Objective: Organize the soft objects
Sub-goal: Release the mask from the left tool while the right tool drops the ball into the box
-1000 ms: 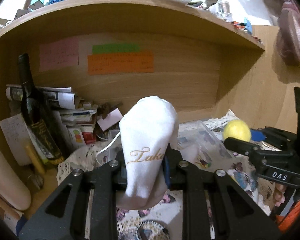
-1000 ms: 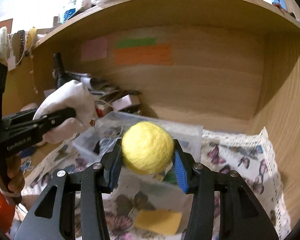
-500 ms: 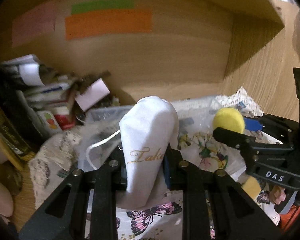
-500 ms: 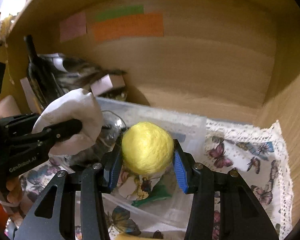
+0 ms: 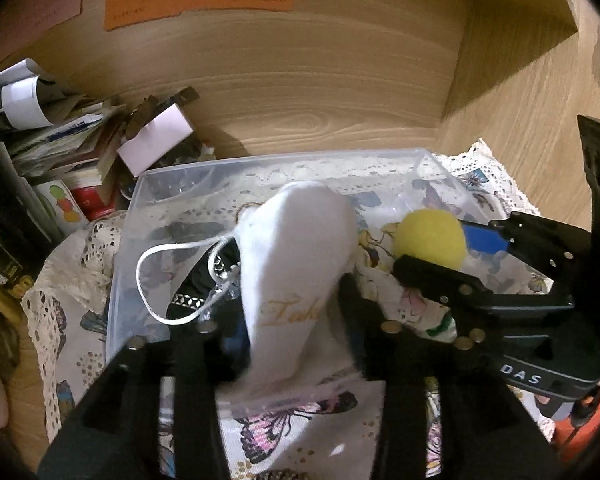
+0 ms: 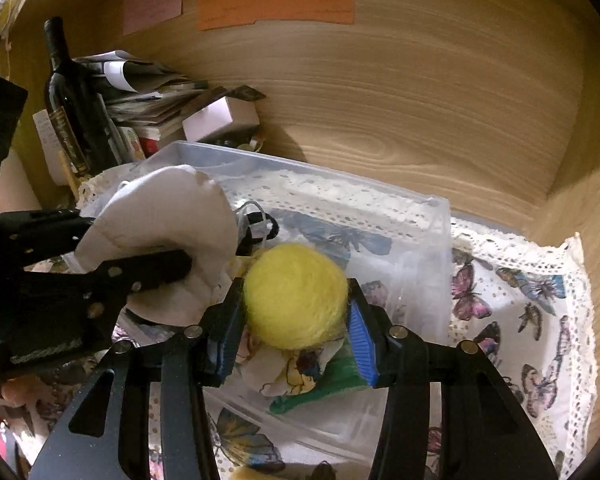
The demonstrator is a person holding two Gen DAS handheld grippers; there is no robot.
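My left gripper (image 5: 290,322) is shut on a white cloth pouch (image 5: 296,264) with gold lettering and a white drawstring, held over the clear plastic bin (image 5: 172,176). The pouch also shows in the right wrist view (image 6: 160,236). My right gripper (image 6: 296,340) is shut on a yellow felt ball (image 6: 296,296), held over the same bin (image 6: 440,216); the ball also shows in the left wrist view (image 5: 430,238). A black item with a silver chain (image 5: 204,280) and a printed cloth (image 6: 288,372) lie inside the bin.
The bin stands on a butterfly-print lace cloth (image 6: 520,320) in a wooden alcove. A dark wine bottle (image 6: 70,100), stacked papers and boxes (image 5: 60,140) crowd the left. Coloured paper notes (image 6: 276,0) are stuck on the back wall.
Both grippers have moved forward and down over the bin, each still holding its object. The bin now fills the middle of both views.
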